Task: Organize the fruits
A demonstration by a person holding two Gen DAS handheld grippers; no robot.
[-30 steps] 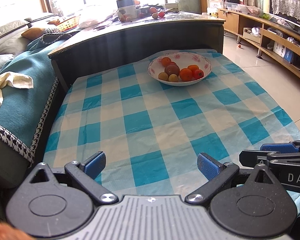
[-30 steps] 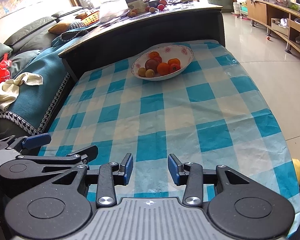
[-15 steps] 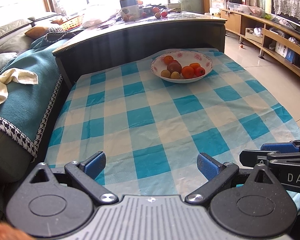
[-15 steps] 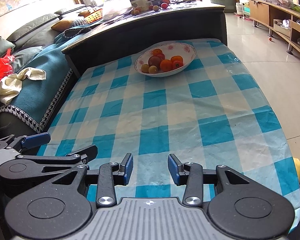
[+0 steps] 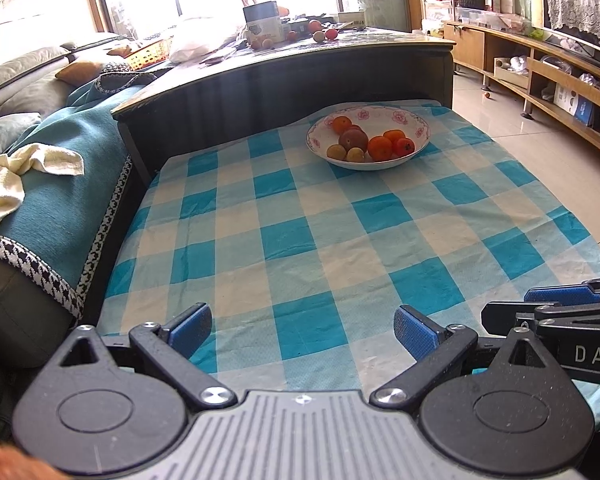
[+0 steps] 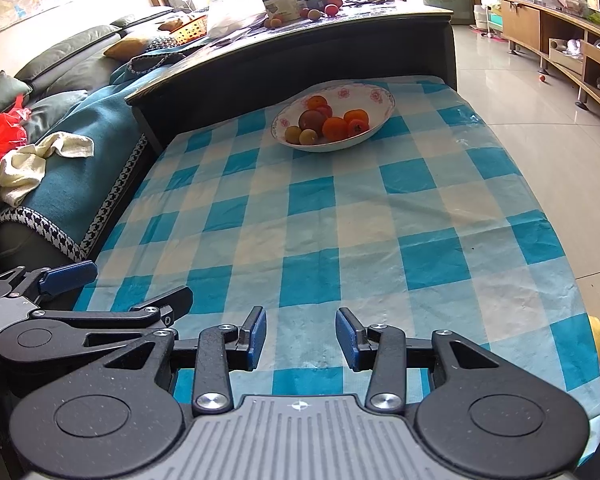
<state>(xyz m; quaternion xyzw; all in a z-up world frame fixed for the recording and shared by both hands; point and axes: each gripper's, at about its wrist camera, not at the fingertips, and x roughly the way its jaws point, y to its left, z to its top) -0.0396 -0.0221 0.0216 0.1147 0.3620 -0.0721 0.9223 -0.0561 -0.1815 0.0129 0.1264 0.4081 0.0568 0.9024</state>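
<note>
Your left hand-held gripper (image 5: pixel 302 330) gapes wide, your right hand-held gripper (image 6: pixel 301 338) narrower, both empty; the fruit (image 5: pixel 366 143) sits in the bowl (image 5: pixel 416 120) far across the worktop (image 5: pixel 340 240).

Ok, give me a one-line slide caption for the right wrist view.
Right claw open and empty above the checked tablecloth, fruit bowl at the far end.
</note>
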